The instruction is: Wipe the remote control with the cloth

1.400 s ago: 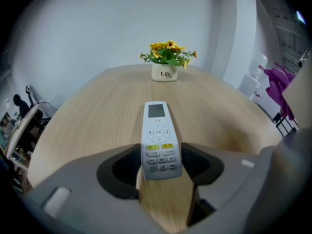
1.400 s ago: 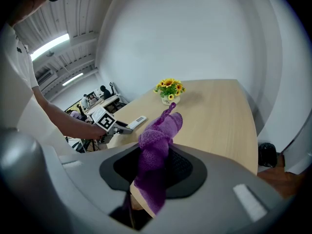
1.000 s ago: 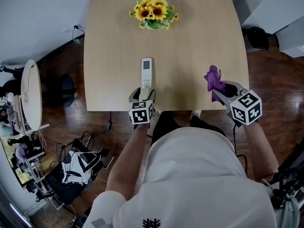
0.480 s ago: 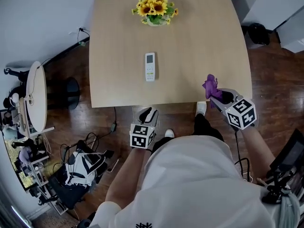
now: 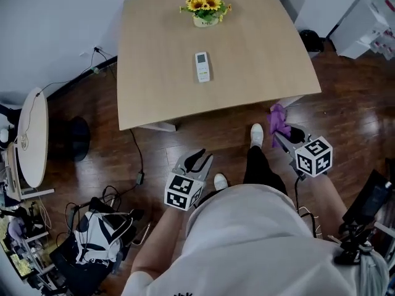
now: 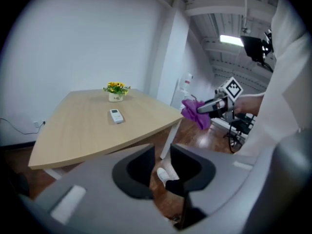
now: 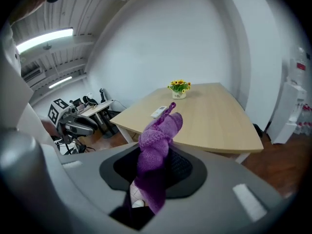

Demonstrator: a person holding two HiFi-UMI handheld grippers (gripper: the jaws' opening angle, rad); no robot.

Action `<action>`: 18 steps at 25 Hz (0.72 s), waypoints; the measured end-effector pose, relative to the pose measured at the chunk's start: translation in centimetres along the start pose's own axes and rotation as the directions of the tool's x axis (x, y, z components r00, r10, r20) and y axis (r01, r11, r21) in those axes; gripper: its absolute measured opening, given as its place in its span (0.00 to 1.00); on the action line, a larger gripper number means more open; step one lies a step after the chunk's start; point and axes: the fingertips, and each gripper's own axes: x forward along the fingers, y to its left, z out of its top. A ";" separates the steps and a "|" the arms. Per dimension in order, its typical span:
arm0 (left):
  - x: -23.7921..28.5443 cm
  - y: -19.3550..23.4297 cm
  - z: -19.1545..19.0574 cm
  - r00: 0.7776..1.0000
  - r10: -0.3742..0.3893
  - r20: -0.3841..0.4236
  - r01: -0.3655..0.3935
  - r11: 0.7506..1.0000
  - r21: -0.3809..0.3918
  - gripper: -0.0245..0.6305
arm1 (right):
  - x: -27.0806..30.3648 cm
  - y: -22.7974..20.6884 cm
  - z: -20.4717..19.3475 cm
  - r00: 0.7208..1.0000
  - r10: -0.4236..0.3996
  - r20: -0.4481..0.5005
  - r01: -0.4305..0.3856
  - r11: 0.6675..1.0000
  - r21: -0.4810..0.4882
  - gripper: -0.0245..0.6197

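The white remote control (image 5: pixel 202 66) lies flat on the light wooden table (image 5: pixel 154 73), in front of the sunflower pot (image 5: pixel 205 8). Both grippers hang over the wooden floor, well back from the table's near edge. My left gripper (image 5: pixel 197 160) is shut with nothing between its jaws; in the left gripper view (image 6: pixel 162 154) the remote (image 6: pixel 116 115) is far off. My right gripper (image 5: pixel 283 132) is shut on the purple cloth (image 5: pixel 278 119), which sticks up from its jaws (image 7: pixel 156 161) as a bunch (image 7: pixel 157 139). The remote (image 7: pixel 158 112) shows beyond the cloth.
A round white side table (image 5: pixel 29 137) stands at the left. Bags and cables (image 5: pixel 99 227) lie on the floor at the lower left. White cabinets (image 5: pixel 370 23) and a dark bin (image 5: pixel 308 40) are at the upper right. The person's shoes (image 5: pixel 256 134) stand between the grippers.
Both grippers have drawn back from the table to over the floor. The left gripper left the remote's near end and its jaws closed. The right kept the cloth.
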 end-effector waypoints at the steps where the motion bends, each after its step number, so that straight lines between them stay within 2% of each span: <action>1: -0.9 -0.8 -0.5 1.000 -0.022 0.008 0.022 1.000 0.006 0.22 | -1.0 1.4 -0.7 1.000 -0.012 0.005 0.012 1.000 0.016 0.23; 5: -3.8 -2.8 -2.1 0.998 -0.058 -0.001 0.058 0.998 0.024 0.23 | -3.9 5.7 -2.6 1.000 -0.012 -0.001 0.012 1.000 0.024 0.23; 8: -5.1 -2.0 -2.5 0.999 -0.024 0.027 0.023 1.000 0.012 0.23 | -4.3 6.4 -2.1 1.000 -0.015 0.024 0.016 1.000 -0.024 0.24; 13: -6.0 -1.5 -3.0 0.998 0.043 0.053 -0.040 0.997 -0.059 0.23 | -5.1 7.3 -0.6 0.997 0.003 0.072 0.004 0.996 -0.091 0.23; 18: -4.3 -4.3 -2.0 0.998 0.023 0.062 -0.015 0.993 -0.119 0.23 | -7.6 6.9 -1.0 0.997 0.016 0.077 -0.008 0.995 -0.100 0.23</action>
